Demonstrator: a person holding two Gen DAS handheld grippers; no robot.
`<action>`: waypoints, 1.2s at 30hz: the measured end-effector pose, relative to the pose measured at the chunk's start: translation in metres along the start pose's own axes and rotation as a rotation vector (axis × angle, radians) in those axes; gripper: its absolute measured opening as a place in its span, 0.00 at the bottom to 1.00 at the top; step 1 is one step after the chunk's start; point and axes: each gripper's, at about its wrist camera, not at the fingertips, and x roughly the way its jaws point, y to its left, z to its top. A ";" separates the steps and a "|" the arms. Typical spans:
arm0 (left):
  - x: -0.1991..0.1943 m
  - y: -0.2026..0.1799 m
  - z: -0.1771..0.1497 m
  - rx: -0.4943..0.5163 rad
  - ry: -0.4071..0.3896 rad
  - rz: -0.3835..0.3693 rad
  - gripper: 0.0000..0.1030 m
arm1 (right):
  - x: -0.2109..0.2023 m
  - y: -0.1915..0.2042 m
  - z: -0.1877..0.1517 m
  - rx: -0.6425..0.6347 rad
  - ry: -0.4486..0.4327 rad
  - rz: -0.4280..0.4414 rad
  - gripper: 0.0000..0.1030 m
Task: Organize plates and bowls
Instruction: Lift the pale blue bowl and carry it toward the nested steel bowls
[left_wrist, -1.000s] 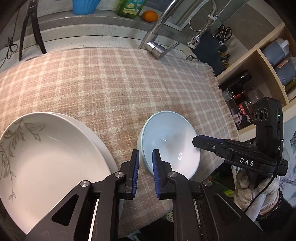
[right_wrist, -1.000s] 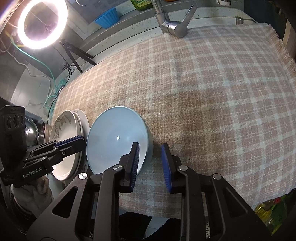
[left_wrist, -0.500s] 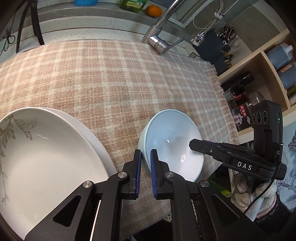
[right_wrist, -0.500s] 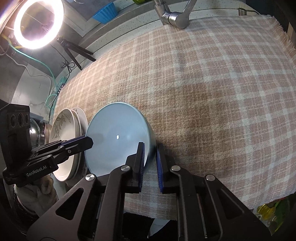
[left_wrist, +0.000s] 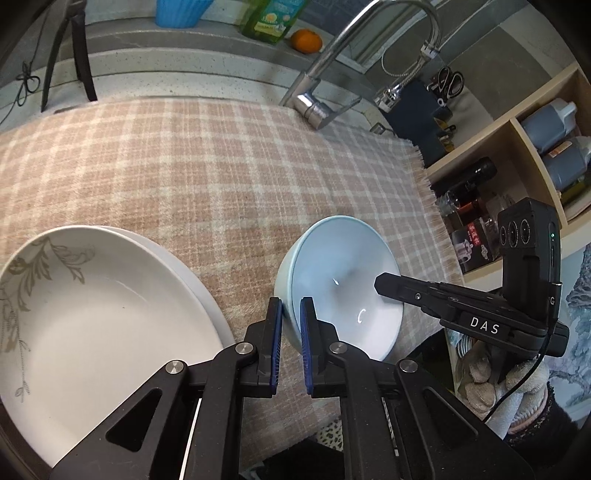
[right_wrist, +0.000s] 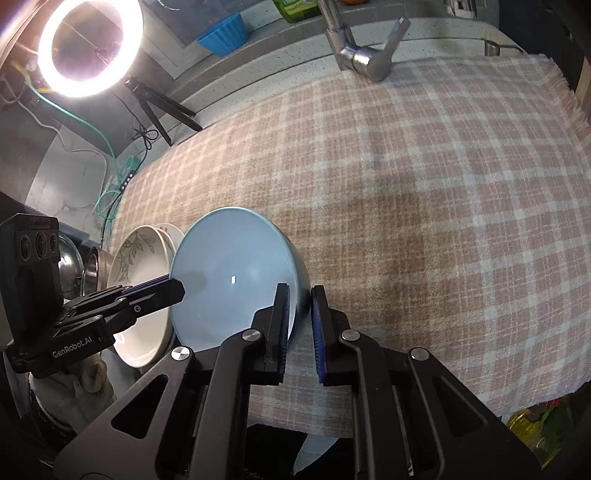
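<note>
A pale blue bowl is gripped at two opposite sides of its rim, and it is seen tilted above the near part of a pink and cream checked cloth. The left gripper is closed on the rim nearest its camera, with one blue pad inside the bowl and the other against the outer wall. The right gripper is clamped on the other side of the rim in the same way, one pad inside and one outside. In the left wrist view the right gripper is also seen from the side, reaching in over the bowl's far edge, and a gloved hand is seen under it. Whether the bowl's base is touching the cloth cannot be told.

Just to the left of the bowl, a stack of white plates is seen, the top one marked with a grey leaf pattern; in the right wrist view the stack is partly covered by the bowl. A chrome tap is seen at the far edge of the cloth, and a lit ring light is seen at the upper left of the right wrist view
</note>
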 end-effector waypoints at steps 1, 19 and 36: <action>-0.004 0.000 0.000 -0.002 -0.010 0.000 0.08 | -0.002 0.005 0.002 -0.009 -0.004 0.002 0.11; -0.097 0.049 -0.011 -0.115 -0.208 0.062 0.08 | 0.004 0.110 0.024 -0.204 -0.011 0.098 0.11; -0.181 0.127 -0.055 -0.295 -0.343 0.164 0.08 | 0.040 0.235 0.026 -0.405 0.035 0.220 0.11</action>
